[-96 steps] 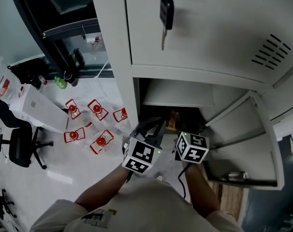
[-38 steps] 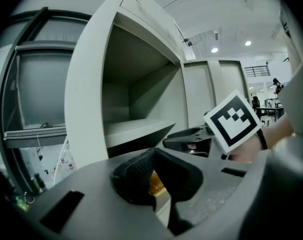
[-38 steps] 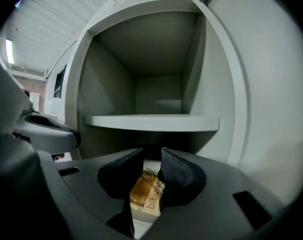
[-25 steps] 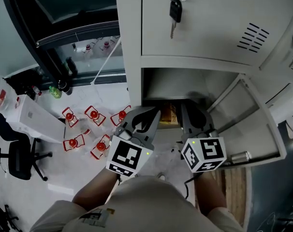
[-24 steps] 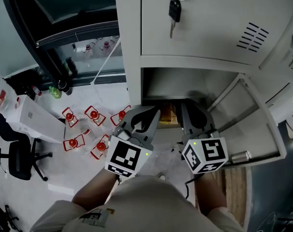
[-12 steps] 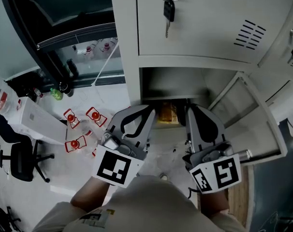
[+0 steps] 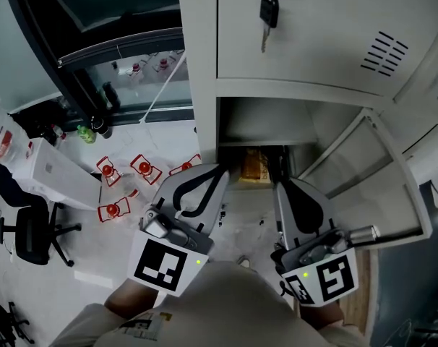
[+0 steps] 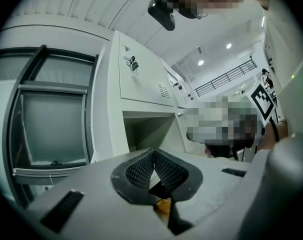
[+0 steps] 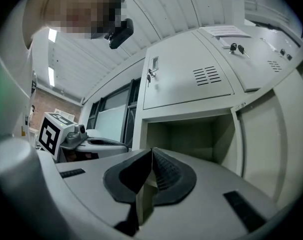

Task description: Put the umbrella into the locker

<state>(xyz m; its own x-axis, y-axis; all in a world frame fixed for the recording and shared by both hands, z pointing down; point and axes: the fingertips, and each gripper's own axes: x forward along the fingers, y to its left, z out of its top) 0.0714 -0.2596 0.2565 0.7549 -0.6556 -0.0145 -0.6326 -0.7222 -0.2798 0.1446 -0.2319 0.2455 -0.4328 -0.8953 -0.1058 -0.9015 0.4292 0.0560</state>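
Note:
The grey locker's lower compartment [image 7: 277,125] stands open, its door [image 7: 363,186] swung out to the right. A yellow-brown object [image 7: 251,166], apparently the folded umbrella, lies inside on the compartment floor. My left gripper [image 7: 220,170] and right gripper [image 7: 279,183] hover side by side just in front of the opening, both outside it. In the left gripper view the left gripper [image 8: 154,151] has its pads meeting with nothing held, and the compartment [image 8: 149,131] lies ahead. The right gripper [image 9: 152,150] is likewise shut and empty before the compartment [image 9: 186,136].
A key [image 7: 268,9] hangs from the closed upper door. On the floor to the left are several red-and-white objects [image 7: 143,168], a white box [image 7: 53,172] and an office chair [image 7: 31,233]. A dark window frame [image 7: 82,85] runs along the left.
Both grippers have drawn back out of the compartment toward the person and risen a little. The yellow-brown object stays inside the locker.

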